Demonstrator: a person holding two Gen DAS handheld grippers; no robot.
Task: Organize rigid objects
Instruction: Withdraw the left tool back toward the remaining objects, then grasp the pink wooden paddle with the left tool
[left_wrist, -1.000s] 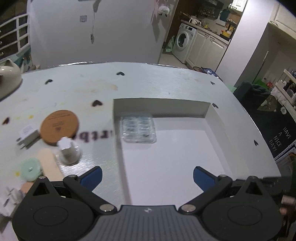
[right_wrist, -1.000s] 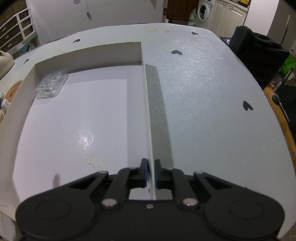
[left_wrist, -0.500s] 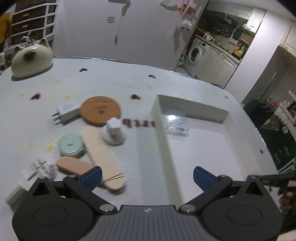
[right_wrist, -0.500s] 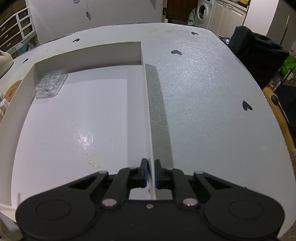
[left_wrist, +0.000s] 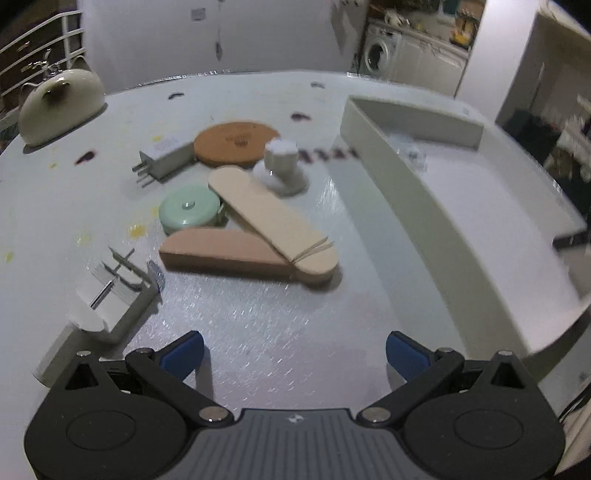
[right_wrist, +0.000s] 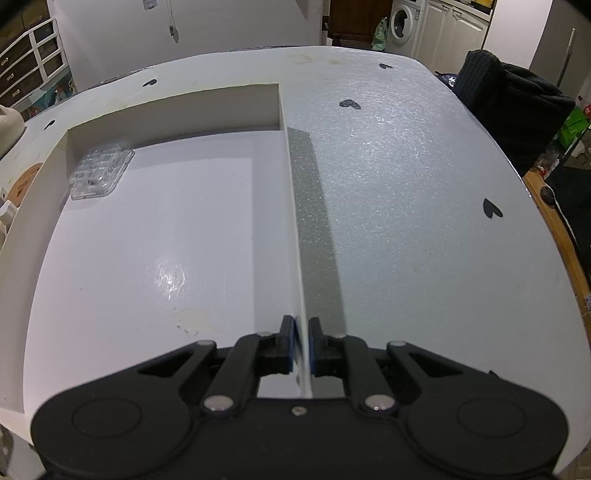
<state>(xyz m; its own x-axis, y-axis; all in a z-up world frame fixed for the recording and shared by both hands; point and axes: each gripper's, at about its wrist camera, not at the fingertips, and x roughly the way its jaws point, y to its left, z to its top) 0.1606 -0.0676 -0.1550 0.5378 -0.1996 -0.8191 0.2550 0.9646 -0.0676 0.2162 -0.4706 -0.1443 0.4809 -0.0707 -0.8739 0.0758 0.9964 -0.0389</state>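
**Reaching for the next piece while the tray is held steady**

The right tongs (right_wrist: 302, 347) are gripping the near end of the white tray's (right_wrist: 291, 206) right-hand wall — the blue pads are pressing it from both sides, pinning the tray in place on the worktop (left_wrist: 258, 317). Inside, a clear plastic case (right_wrist: 100, 170) is already lying in the far left corner; the rest of the tray floor is bare.

The left tongs (left_wrist: 293, 352) are standing wide open with nothing between them, hovering over bare worktop just short of the loose pile beside the tray. Nearest ahead, a pale wooden stick (left_wrist: 271, 218) is lying tilted across a darker tan block (left_wrist: 225, 253); beyond them are sitting a mint tape measure (left_wrist: 190, 214), a white plug adapter (left_wrist: 166, 158), a cork coaster (left_wrist: 236, 144) and a white knob (left_wrist: 282, 168).

The step in hand looks like the approach to a pick. Next, the open tongs probably need to be straddling the stick's narrow width and closing on it — without dragging the block underneath.
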